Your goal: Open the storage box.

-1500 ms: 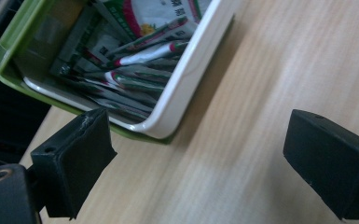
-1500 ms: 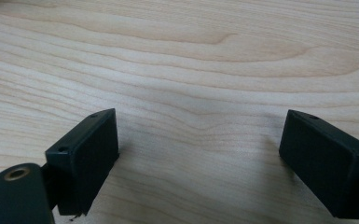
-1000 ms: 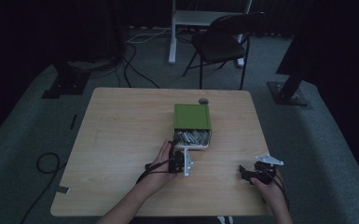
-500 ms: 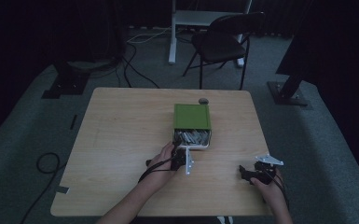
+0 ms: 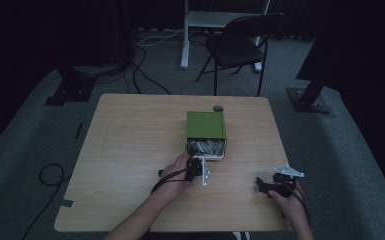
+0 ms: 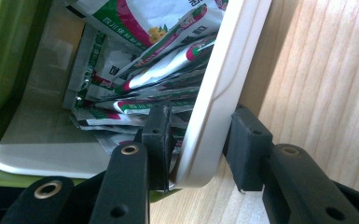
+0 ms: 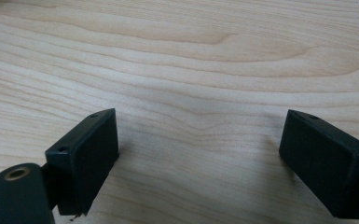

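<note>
Left gripper: fingers straddle the front wall of the white drawer, one inside, one outside; contact appears likely but is not certain. The drawer, pulled out of a green box mid-desk, holds printed sachets. Right gripper: fingers spread wide over bare wood, well apart from the box.

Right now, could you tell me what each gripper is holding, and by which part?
The left gripper straddles the front wall of the white drawer; a firm clamp cannot be told. The right gripper holds nothing.
</note>
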`<state>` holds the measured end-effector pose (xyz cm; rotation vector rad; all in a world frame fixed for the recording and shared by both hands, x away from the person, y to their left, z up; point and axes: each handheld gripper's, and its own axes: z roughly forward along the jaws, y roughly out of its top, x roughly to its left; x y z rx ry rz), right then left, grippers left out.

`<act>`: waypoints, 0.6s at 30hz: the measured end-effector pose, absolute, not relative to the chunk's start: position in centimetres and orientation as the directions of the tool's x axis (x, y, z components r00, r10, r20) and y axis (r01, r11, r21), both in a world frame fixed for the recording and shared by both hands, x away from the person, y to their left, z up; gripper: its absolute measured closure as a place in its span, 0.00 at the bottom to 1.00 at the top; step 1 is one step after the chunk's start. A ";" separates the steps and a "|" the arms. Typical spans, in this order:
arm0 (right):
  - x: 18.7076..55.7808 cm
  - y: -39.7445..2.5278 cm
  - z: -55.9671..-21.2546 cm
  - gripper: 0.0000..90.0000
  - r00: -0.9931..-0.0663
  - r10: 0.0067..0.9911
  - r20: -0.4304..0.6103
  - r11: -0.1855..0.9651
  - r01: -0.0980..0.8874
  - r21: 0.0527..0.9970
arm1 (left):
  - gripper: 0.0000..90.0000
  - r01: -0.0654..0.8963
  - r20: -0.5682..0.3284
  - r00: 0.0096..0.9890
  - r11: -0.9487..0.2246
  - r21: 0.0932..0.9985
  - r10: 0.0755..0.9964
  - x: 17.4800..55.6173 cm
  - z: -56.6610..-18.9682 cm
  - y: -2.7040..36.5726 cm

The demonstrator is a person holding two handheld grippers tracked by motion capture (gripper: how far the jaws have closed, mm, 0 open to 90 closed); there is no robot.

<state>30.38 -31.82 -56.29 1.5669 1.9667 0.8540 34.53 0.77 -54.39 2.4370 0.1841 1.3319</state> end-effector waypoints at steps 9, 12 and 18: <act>30.4 -31.8 -56.3 0.13 -0.228 0.974 0.012 0.149 0.673 0.724 | 0.73 -0.060 0.789 0.554 -0.932 0.357 0.267 34.3 -54.2 0.7; 30.4 -31.8 -56.3 0.13 -0.228 0.974 0.012 0.149 0.673 0.724 | 0.74 -0.064 0.789 0.557 -0.933 0.354 0.261 34.3 -54.2 0.7; 30.4 -31.8 -56.3 0.13 -0.228 0.974 0.011 0.149 0.673 0.724 | 0.74 -0.054 0.779 0.568 -0.933 0.357 0.266 34.0 -54.0 0.7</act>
